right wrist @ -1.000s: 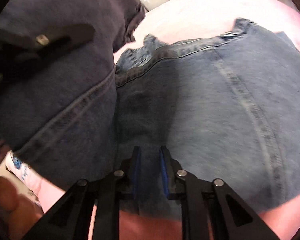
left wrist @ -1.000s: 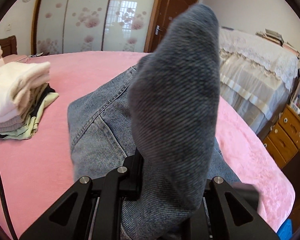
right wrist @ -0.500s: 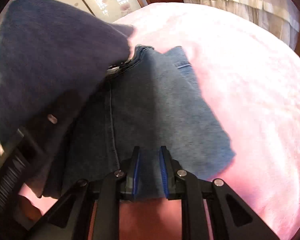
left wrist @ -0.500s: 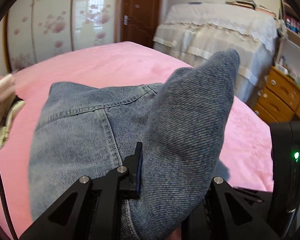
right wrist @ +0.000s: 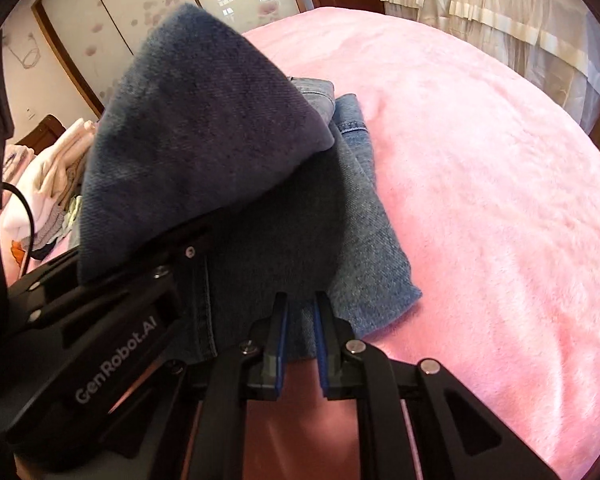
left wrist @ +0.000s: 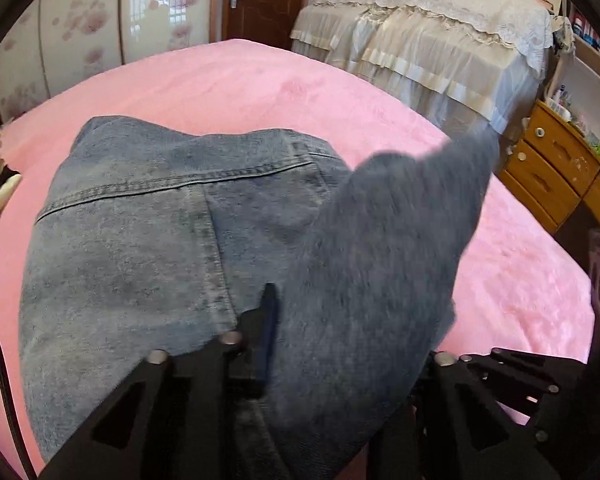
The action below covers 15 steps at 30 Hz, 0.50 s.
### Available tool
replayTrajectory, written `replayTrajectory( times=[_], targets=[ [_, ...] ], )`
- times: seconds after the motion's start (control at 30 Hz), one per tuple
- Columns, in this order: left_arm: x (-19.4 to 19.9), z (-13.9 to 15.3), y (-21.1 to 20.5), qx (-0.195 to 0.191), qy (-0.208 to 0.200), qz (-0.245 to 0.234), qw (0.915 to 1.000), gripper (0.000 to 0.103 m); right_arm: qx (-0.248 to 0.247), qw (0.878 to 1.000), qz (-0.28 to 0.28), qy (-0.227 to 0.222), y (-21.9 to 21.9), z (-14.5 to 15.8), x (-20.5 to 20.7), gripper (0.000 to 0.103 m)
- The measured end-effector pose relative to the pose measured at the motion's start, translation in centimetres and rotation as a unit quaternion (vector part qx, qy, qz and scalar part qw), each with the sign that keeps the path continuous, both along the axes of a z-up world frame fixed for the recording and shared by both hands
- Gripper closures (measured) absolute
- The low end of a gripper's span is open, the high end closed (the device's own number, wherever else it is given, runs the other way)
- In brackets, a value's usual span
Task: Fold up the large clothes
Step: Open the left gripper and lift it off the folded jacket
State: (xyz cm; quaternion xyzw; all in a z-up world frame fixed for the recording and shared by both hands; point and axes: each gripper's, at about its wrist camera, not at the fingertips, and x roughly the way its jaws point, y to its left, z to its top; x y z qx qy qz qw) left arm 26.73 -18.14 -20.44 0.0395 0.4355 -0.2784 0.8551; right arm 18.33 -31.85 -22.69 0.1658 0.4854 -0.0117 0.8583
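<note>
One pair of jeans (left wrist: 148, 248) lies folded on the pink bed (left wrist: 240, 84). My left gripper (left wrist: 340, 344) is opening, a raised denim flap (left wrist: 396, 240) between its jaws. My right gripper (right wrist: 300, 332) is closing on the near edge. Released crooked, the flap may slump. One clothes pile (right wrist: 48, 176) sits beyond.

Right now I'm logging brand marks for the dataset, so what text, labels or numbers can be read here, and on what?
"GenRobot.AI": white lettering on the black body of the left gripper, seen from the right wrist.
Bottles and boxes on the wooden dresser: too small and blurred to read.
Denim jeans: no readable label.
</note>
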Motion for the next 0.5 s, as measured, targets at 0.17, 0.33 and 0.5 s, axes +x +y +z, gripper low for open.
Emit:
replayTrajectory(
  times=[0.17, 0.33, 0.5],
  targets=[
    [-1.2, 1.8, -0.6, -0.028, 0.036, -0.046, 0.9979, 0.034, 0.03, 0.999, -0.003, 0.011, -1.5, 1.1, -0.7, 0.087],
    [-2.8, 6.1, 1.1, -0.062, 0.043, -0.058, 0.9954, 0.022, 0.011, 1.0, -0.01, 0.01, -3.0, 1.5, -0.1, 0.069],
    [-2.2, 10.4, 4.7, -0.066, 0.001, -0.008, 0.9978, 0.003, -0.003, 1.0, -0.01, 0.0, -4.5, 3.8, -0.9, 0.069]
  ],
)
